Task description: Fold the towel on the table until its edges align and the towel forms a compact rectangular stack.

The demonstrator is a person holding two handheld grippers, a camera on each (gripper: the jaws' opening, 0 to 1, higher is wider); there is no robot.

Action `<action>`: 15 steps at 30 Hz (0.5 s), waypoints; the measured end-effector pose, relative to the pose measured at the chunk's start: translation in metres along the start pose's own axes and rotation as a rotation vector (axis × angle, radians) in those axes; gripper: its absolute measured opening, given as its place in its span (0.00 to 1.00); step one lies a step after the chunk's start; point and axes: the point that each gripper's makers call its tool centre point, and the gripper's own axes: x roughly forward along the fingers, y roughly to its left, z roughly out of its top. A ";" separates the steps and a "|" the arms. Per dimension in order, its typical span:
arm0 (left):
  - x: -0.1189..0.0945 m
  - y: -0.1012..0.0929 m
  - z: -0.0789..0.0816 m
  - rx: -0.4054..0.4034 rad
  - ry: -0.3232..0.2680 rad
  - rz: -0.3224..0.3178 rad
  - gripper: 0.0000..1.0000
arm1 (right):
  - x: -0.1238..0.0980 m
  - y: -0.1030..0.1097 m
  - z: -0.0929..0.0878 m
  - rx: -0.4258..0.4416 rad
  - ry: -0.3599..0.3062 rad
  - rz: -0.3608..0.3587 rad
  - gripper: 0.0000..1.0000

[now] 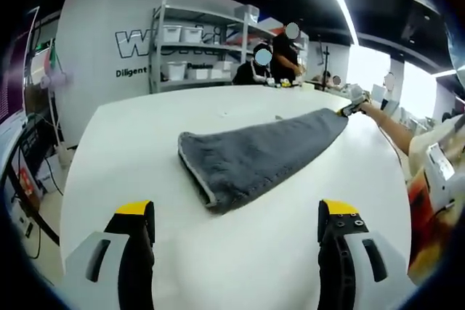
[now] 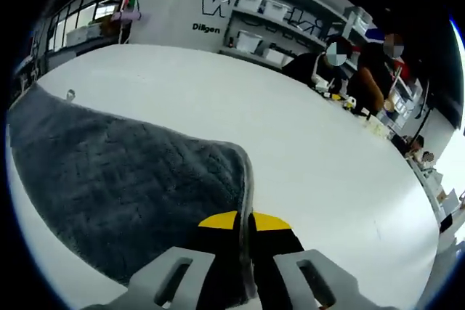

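- Your right gripper has its jaws pressed together on the towel edge, right at the hem. It's a thin bite; tug sideways and the hem can slip out.
- Your left gripper has its jaws spread, holding nothing, hovering above the table just short of the towel's near end.
- The towel lies flat on the table as a long grey strip running away from the left gripper, with the right gripper at its far end.
- If you lift one end alone, the strip likely drags and skews, so the edges won't line up.
- If you grab the near end off-centre, you probably catch only one layer.
- The far end sits close to the table edge; overpulling could take it off.
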 end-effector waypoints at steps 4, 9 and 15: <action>0.000 0.000 0.000 0.001 0.000 0.000 0.91 | 0.003 -0.016 -0.003 -0.040 0.022 -0.073 0.02; 0.000 0.000 0.000 0.001 -0.001 -0.001 0.91 | 0.007 -0.030 -0.005 -0.124 0.052 -0.172 0.02; 0.000 0.000 0.000 0.000 0.001 -0.002 0.91 | 0.006 -0.033 0.001 -0.197 0.057 -0.235 0.01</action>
